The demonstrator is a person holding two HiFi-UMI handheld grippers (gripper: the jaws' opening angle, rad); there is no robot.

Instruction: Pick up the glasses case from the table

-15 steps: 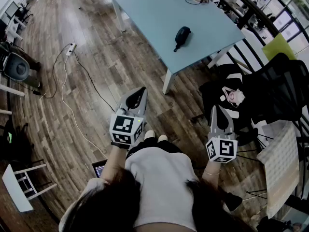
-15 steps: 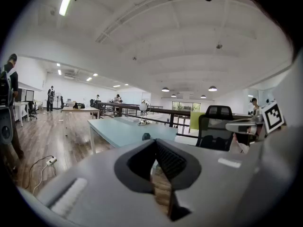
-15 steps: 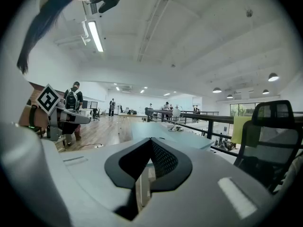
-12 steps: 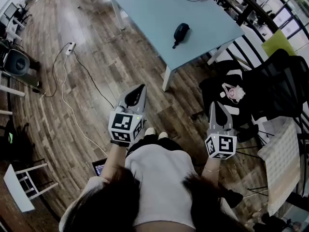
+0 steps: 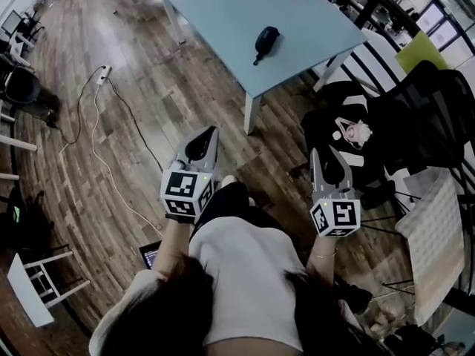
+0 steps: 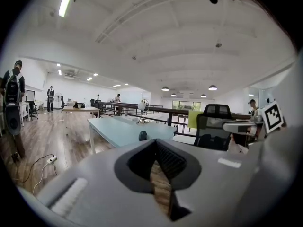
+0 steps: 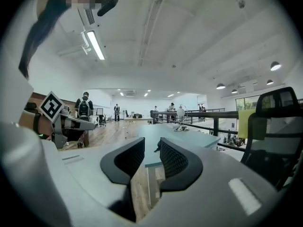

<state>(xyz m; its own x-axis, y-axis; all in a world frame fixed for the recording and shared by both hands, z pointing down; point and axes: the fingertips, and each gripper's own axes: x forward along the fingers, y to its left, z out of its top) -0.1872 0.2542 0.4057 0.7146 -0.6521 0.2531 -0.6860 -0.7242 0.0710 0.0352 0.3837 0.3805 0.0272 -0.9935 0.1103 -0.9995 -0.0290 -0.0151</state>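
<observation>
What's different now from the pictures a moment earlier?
The person's leg has swung forward between the grippers, and the table with the glasses case now sits slightly higher and further left in the head view. Nothing was gripped or released: left gripper and right gripper stay held out empty, the case untouched.

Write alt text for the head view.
Seen from above, a person holds the left gripper and right gripper out over a wood floor, short of a pale table where the dark glasses case lies.
</observation>
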